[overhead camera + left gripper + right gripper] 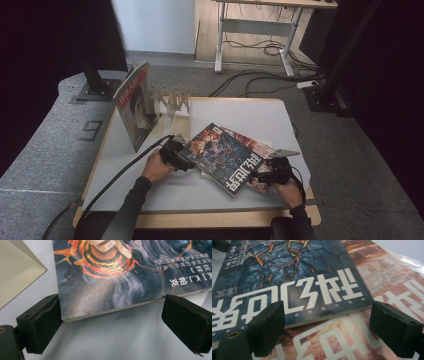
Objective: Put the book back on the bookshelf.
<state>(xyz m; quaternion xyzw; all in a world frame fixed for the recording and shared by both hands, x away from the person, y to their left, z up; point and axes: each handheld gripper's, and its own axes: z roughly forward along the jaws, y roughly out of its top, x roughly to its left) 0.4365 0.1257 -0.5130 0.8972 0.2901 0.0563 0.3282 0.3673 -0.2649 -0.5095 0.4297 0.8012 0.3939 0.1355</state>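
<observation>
the blue book [220, 159] lies flat on a red book [260, 167] on the white counter [250, 117]. the left claw [186, 159] is spread wide at one end of it, the right claw [256, 176] spread at the other end, likely so both can lift it. neither pinches it yet.
</observation>
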